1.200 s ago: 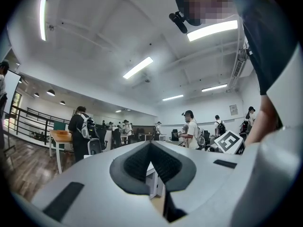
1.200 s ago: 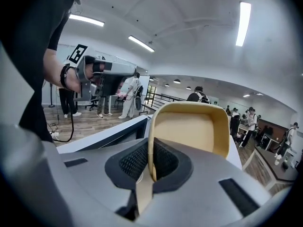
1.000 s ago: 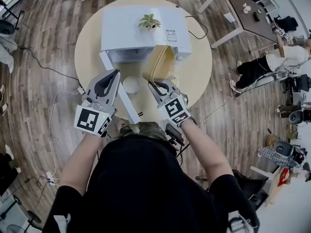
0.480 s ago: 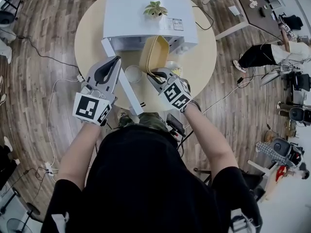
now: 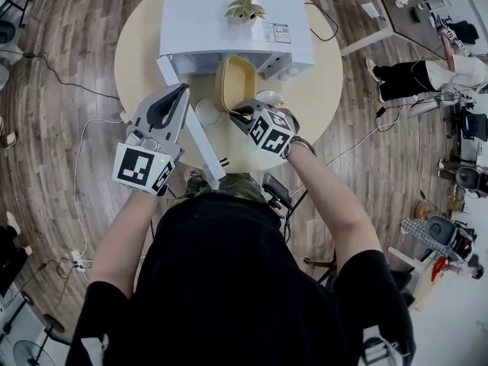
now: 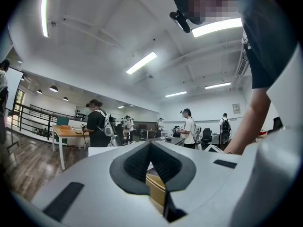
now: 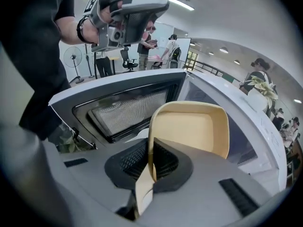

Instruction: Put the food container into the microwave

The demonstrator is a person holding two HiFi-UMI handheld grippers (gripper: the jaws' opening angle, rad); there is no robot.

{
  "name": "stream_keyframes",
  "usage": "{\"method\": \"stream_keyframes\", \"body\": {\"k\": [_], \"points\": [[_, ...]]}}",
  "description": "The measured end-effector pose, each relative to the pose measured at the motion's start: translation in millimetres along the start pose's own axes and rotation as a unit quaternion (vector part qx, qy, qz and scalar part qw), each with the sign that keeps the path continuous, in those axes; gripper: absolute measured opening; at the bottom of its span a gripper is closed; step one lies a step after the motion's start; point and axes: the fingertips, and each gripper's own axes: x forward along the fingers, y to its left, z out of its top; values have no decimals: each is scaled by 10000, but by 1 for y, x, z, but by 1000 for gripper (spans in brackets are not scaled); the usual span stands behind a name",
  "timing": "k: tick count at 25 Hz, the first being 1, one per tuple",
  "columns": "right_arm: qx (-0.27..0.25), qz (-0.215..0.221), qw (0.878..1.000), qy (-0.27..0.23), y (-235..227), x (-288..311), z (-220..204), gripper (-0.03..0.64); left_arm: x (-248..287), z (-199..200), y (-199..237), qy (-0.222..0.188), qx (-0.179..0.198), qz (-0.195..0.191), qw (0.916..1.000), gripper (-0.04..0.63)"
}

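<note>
A shallow yellow food container [image 5: 229,82] hangs tilted on edge in front of the open mouth of the white microwave [image 5: 229,21]. My right gripper [image 5: 242,114] is shut on its near rim. In the right gripper view the container [image 7: 189,126] stands up from the right gripper [image 7: 150,167], with the cavity behind it and the open door [image 7: 123,110] to the left. That door [image 5: 194,136] swings out toward me. My left gripper [image 5: 181,91] hovers just left of the door, shut with nothing in it. A sliver of the container [image 6: 156,193] shows below the left gripper [image 6: 150,144].
The microwave sits on a round wooden table [image 5: 320,105] with a small potted plant [image 5: 245,9] on top. A white round dish [image 5: 206,113] lies on the table between the door and the container. Another white item [image 5: 268,97] lies to the container's right. Cables run across the floor.
My right gripper has carried the container left and forward, from beside the microwave's front to right before its opening. The left gripper has hardly moved.
</note>
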Motion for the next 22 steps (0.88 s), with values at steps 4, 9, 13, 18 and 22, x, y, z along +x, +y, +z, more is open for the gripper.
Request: {"method": "stream_keyframes", "body": {"k": [4, 9, 13, 18, 22], "points": [[-27, 196, 9994, 295, -8, 14, -10, 25, 0, 0, 2, 12, -47, 48, 10000, 18], [-226, 359, 9975, 564, -21, 32, -15, 25, -1, -6, 3, 59, -103, 119, 9999, 18], [-433, 435, 9949, 802, -37, 46, -19, 25, 2, -10, 4, 104, -117, 140, 9998, 18], [-610, 520, 9906, 1104, -52, 62, -25, 25, 6, -12, 6, 150, -122, 162, 9997, 18], [-638, 574, 9874, 1328, -63, 73, -34, 25, 10, -12, 5, 163, -118, 158, 9997, 18]]}}
